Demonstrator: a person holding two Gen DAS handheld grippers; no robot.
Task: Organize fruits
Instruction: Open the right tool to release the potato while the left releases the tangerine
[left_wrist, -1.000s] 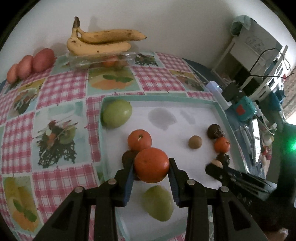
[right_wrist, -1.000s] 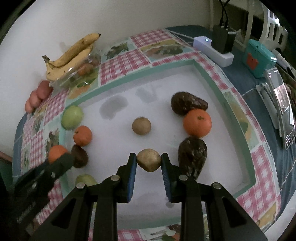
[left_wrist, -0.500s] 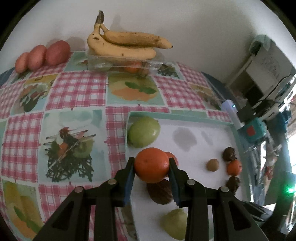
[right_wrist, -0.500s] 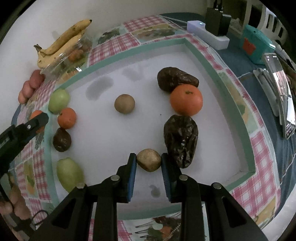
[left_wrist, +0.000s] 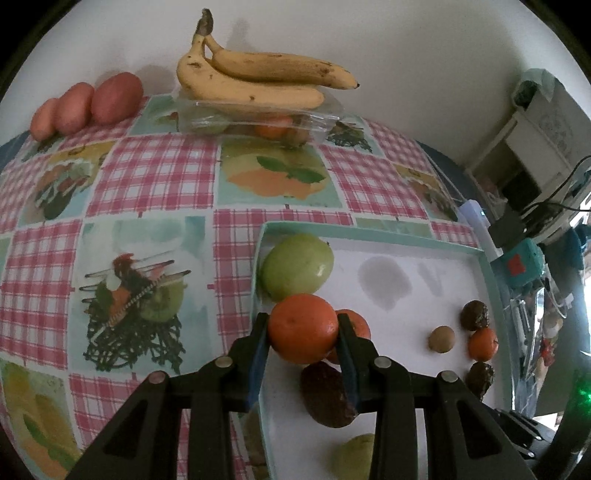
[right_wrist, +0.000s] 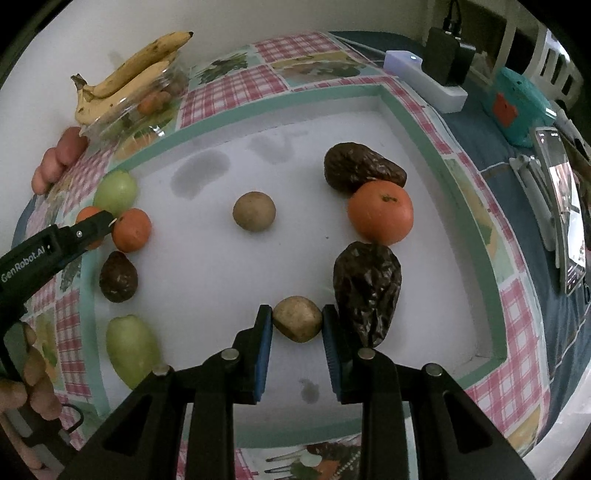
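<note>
Orange mandarin (left_wrist: 303, 328) clamped in left tool (left_wrist: 302, 354), brown kiwi (right_wrist: 297, 319) clamped in right tool (right_wrist: 297, 332), over white tray (right_wrist: 207, 291)

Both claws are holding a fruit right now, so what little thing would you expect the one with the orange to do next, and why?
Probably lower it a little and let go. The left gripper is shut on an orange at the tray's left edge, just beside another orange and a green fruit. That looks like a sorting spot. The right gripper is shut on a small brown fruit.
</note>
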